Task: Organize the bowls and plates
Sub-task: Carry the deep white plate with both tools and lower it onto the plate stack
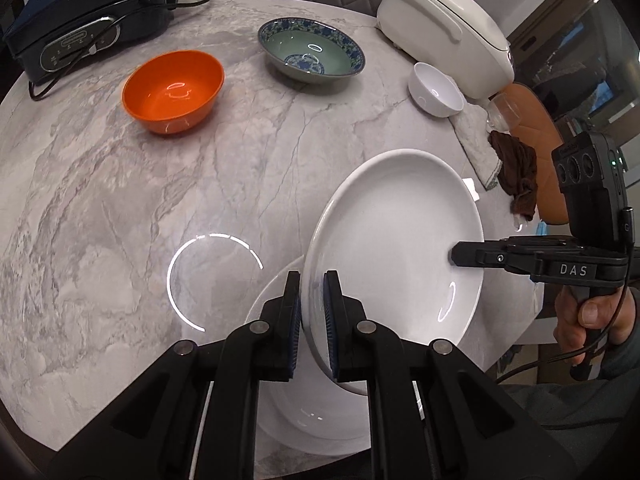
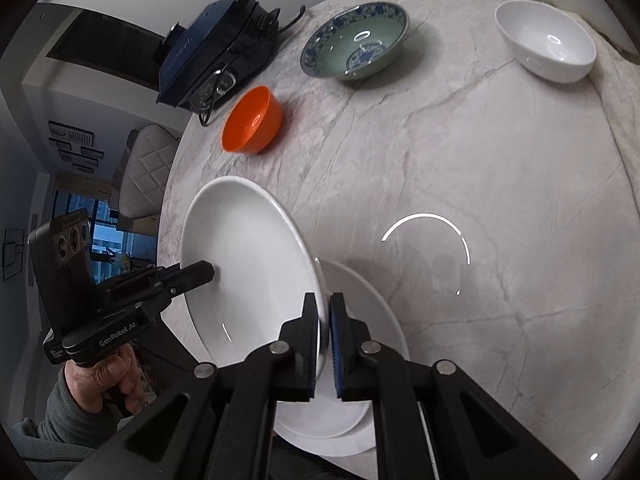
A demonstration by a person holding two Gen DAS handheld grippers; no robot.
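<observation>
Open marble table (image 1: 100, 220) lay left of the raised plate (image 1: 400, 248), a broad unobstructed stretch. Far side blocked by orange bowl (image 1: 173, 90), blue-patterned bowl (image 1: 312, 50) and white bowl (image 1: 436, 90), with gaps between them. Cooker (image 1: 444, 28) and dark appliance (image 1: 92, 16) closed the back edge. Cloths (image 1: 514, 174) crowded the right rim.

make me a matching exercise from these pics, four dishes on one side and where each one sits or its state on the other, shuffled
Things:
1. white plate
2. orange bowl
3. blue-patterned bowl
4. small white bowl

Places or states:
a. beside the white rice cooker
b. near the dark blue appliance
c. tilted, gripped at opposite rims by the left gripper and right gripper
d. far middle of the marble table

Pairs: 1-c, 2-b, 3-d, 4-a
</observation>
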